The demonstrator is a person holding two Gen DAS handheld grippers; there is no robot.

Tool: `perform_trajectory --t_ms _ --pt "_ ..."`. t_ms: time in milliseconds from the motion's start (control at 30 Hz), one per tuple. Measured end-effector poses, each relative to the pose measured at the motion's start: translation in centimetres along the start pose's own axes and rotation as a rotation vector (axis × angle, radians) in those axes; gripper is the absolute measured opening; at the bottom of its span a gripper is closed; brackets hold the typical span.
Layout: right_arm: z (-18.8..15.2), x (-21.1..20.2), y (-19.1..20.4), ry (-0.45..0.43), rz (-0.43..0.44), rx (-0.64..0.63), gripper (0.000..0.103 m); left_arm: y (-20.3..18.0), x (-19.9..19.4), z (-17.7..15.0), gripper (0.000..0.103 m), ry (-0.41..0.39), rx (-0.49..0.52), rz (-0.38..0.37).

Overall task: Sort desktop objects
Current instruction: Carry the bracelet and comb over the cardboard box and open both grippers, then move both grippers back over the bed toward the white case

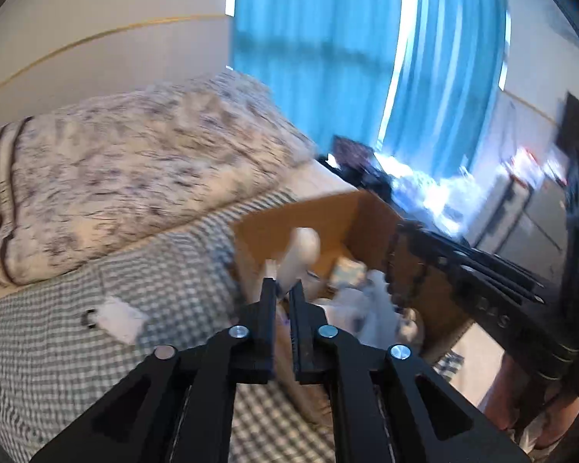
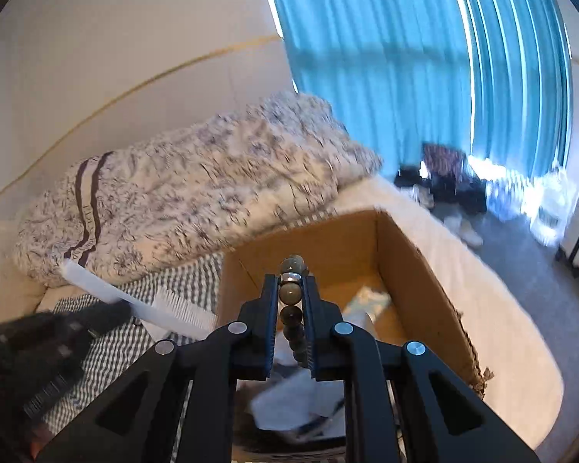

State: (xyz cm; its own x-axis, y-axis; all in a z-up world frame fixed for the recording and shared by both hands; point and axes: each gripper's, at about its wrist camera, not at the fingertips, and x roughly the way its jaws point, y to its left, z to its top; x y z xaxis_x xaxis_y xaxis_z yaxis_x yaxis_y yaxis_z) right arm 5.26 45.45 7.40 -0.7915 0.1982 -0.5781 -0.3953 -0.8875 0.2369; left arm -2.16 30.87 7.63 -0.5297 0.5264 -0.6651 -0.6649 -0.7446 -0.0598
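Cardboard box (image 2: 328,247) sits on the bed (image 2: 463,270) ahead of me; quilt (image 2: 197,189) behind-left of it, brush (image 2: 181,310) just left.

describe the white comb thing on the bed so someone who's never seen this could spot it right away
Start at the big patterned duvet heaped on the bed, then drop to the checked sheet in front of it, left of the open cardboard box. The white comb lies there slantwise, a long flat handle ending in a row of fine teeth. It is the only plain white, straight object there; a dark object lies beside it.
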Motion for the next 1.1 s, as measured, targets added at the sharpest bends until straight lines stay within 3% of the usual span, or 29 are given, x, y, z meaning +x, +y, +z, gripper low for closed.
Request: perform_trajectory --t_ms 133,333,433,467,500,567,600,633,733,900,1000,1100 --pt "0.0 1.7 -2.0 0.04 -0.013 0.034 0.012 -2.4 2.9 0.9 0.009 0.04 0.036 -0.012" --pt "0.0 2.2 -3.6 0.04 -0.018 0.081 0.012 -4.0 2.8 3.7 0.004 0.019 0.044 -0.061" --pt "0.2 2.5 -4.0 0.049 -0.027 0.087 0.013 -4.3 3.9 3.7 0.006 0.041 0.06 -0.041" --pt "0.2 2.6 -4.2 0.055 -0.033 0.088 0.014 -4.1 4.6 3.4 0.016 0.066 0.06 -0.034" --pt "0.2 2.7 -4.4 0.062 -0.035 0.085 0.018 -3.8 5.2 3.0 0.039 0.085 0.053 -0.017" --pt "0.3 2.4 -4.5 0.048 -0.05 0.088 0.048 -3.0 5.3 2.4 0.072 0.098 0.043 0.026" --pt "0.3 2.2 -4.5 0.041 -0.056 0.09 0.056 -2.3 4.9 2.2 0.082 0.079 0.026 0.048" --pt "0.4 2.0 -4.5 0.031 -0.054 0.093 0.061 -1.5 4.5 2.1 0.085 0.062 0.014 0.053" --pt "0.9 2.0 -3.6 0.023 -0.043 0.085 0.061 1.0 2.7 1.9 0.094 0.018 -0.014 0.091" --pt "1.4 1.7 0.5 0.01 0.026 0.007 0.061 8.0 0.4 1.1 0.1 -0.018 -0.11 0.245" --pt "1.0 1.8 4.3 0.016 0.1 -0.06 0.061 13.1 -0.3 -0.5 0.103 0.006 -0.161 0.356" --pt "-0.1 2.7 9.3 0.052 0.193 -0.151 0.063 18.5 -1.2 -2.8 0.103 0.049 -0.236 0.4"
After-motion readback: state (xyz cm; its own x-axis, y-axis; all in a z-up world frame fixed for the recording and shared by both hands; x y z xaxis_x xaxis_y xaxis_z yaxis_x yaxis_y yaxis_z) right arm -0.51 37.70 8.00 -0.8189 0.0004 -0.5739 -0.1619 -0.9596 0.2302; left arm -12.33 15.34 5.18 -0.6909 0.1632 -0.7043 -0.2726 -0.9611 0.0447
